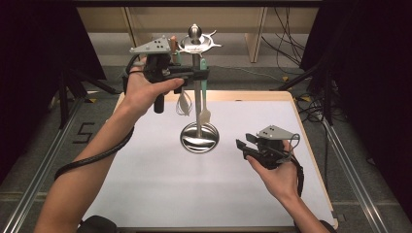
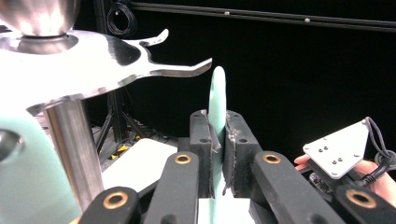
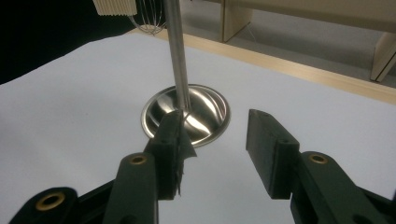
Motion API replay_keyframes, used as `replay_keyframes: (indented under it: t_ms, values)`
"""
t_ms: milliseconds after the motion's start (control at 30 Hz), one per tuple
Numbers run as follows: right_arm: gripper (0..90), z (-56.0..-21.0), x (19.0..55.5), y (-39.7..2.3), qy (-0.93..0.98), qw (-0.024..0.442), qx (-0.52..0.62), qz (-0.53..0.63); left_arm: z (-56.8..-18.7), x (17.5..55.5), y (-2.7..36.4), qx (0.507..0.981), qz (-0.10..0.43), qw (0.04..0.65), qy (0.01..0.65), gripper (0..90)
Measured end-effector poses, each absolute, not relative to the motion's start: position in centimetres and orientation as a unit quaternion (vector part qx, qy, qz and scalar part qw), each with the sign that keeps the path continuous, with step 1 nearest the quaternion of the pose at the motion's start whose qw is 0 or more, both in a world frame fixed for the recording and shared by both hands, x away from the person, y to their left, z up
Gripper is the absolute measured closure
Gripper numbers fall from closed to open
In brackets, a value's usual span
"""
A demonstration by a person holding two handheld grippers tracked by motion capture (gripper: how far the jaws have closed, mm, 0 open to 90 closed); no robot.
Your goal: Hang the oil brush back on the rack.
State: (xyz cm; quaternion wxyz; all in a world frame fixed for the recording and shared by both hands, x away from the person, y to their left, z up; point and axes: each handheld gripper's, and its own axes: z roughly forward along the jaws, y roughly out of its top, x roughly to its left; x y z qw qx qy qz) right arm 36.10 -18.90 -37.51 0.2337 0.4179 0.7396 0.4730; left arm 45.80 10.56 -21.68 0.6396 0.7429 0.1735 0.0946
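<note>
A steel utensil stand [image 1: 197,97] rises from a round base [image 1: 199,138] at the middle of the white mat, with a hooked plate [image 1: 195,44] on top. My left gripper [image 1: 201,74] is held high beside the pole, shut on the mint handle of a spatula [image 1: 204,94] whose cream head hangs down. In the left gripper view the mint handle [image 2: 217,98] stands pinched between the pads of my left gripper [image 2: 218,135], its tip just under a hook [image 2: 187,71]. My right gripper [image 1: 243,148] rests low at the right, open and empty. In its own view, my right gripper [image 3: 217,140] faces the base [image 3: 205,107].
A wire whisk [image 1: 183,104] hangs on the stand left of the pole, and a brown handle [image 1: 173,46] hangs near the top. The white mat [image 1: 155,174] covers a wooden table. Cables and black stands lie beyond the far edge.
</note>
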Motion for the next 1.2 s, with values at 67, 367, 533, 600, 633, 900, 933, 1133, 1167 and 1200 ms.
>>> replay_keyframes:
  t_ms: [67,367,533,600,633,900,933,1133,1167,1200]
  values:
    - [57.4,-37.5,36.1,-19.0,0.741,0.236,0.414,0.473,-21.6,45.8,10.5,0.743,0.094,0.64,0.173,82.9]
    - [57.4,-37.4,36.0,-19.0,0.744,0.231,0.415,0.471,-21.1,45.9,10.6,0.741,0.09,0.642,0.173,82.9]
    - [57.5,-37.3,35.9,-18.9,0.74,0.223,0.424,0.472,-21.0,46.1,10.7,0.74,0.08,0.644,0.176,82.9]
    - [57.6,-37.3,36.0,-19.0,0.742,0.23,0.418,0.471,-21.0,46.2,10.7,0.739,0.075,0.646,0.176,82.9]
    - [57.6,-37.3,35.9,-18.9,0.741,0.225,0.421,0.472,-21.0,46.2,10.7,0.739,0.075,0.646,0.176,82.9]
    - [57.7,-37.3,35.9,-19.0,0.744,0.224,0.42,0.468,-20.9,46.5,11.1,0.735,0.057,0.65,0.185,82.9]
    - [57.7,-37.3,35.9,-19.0,0.744,0.224,0.42,0.468,-20.9,46.5,11.1,0.735,0.057,0.65,0.185,82.9]
    - [57.7,-37.4,36.1,-19.0,0.746,0.23,0.411,0.471,-21.2,47.0,11.1,0.733,0.052,0.65,0.195,82.8]
    - [57.7,-37.4,36.1,-19.0,0.745,0.228,0.415,0.471,-21.3,47.0,11.2,0.732,0.051,0.65,0.197,82.7]
    - [57.7,-37.4,36.1,-19.1,0.745,0.232,0.412,0.47,-21.3,47.0,11.2,0.731,0.049,0.651,0.199,82.7]
